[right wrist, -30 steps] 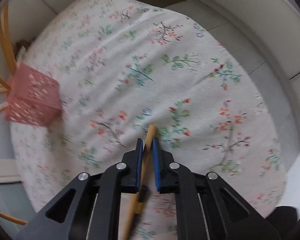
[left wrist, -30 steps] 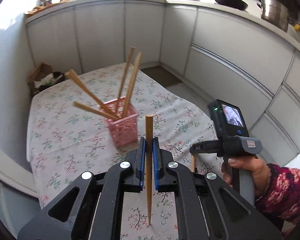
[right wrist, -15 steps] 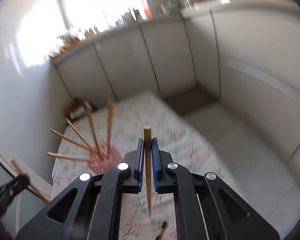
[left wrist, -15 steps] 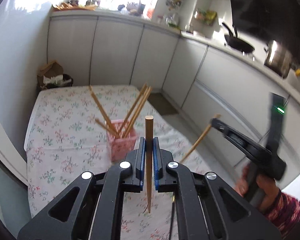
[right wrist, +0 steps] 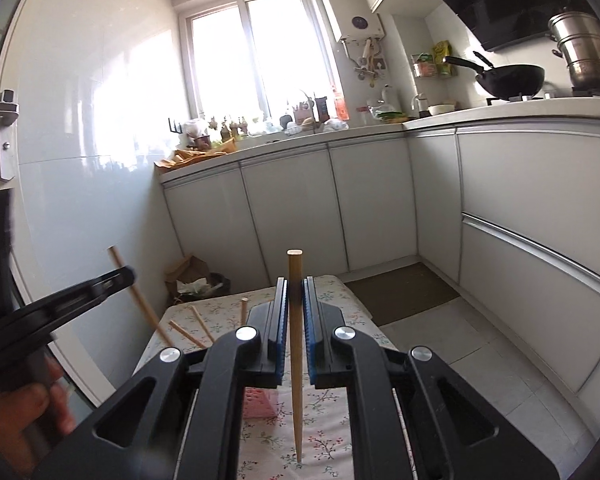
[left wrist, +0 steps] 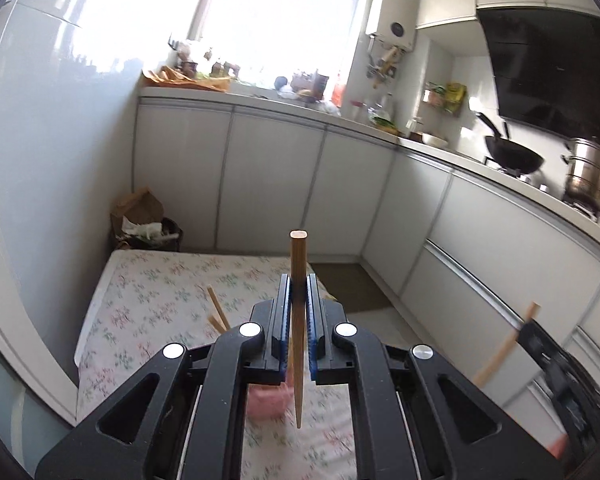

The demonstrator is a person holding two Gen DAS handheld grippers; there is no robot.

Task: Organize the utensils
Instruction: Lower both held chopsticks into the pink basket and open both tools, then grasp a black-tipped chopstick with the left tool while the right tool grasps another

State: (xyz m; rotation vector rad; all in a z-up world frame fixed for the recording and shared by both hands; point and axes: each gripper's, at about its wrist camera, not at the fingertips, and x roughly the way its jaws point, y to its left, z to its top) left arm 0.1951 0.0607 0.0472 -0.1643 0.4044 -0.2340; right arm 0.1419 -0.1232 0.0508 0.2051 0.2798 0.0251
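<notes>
While both cameras look out over a floral-clothed desk (left wrist: 148, 280), each shows its own fingers clenched on a single wooden chopstick held nearly upright. The left gripper (left wrist: 298, 320) pinches its chopstick (left wrist: 298, 304) between blue pads, blunt end up and tapered tip down over the cloth; the right gripper (right wrist: 296, 316) grips a second chopstick (right wrist: 295, 360) the same way. Just beyond the fingers, a pink perforated basket (right wrist: 260, 402) stands on the desk, mostly hidden by the gripper bodies, with several chopsticks (right wrist: 198, 324) leaning out of it; from the left wrist it is only a blurred pink patch. Only the right wrist view shows the person's left hand (right wrist: 28, 416) around the other gripper's handle at the left edge, that gripper's chopstick slanting beside it, and a door handle (right wrist: 4, 110) on the wall. Only the left wrist view shows the right gripper blurred at the lower right edge. Farther off, a brown paper bag (left wrist: 138, 208) sits by a waste bin (left wrist: 168, 232) beyond the desk's far end. White cabinets run below a cluttered worktop, a black wok (right wrist: 508, 78) and a steel steamer pot (right wrist: 584, 48) sit on the stove, and a white water heater (right wrist: 354, 8) hangs beside the bright window. No writing is legible in either view.
</notes>
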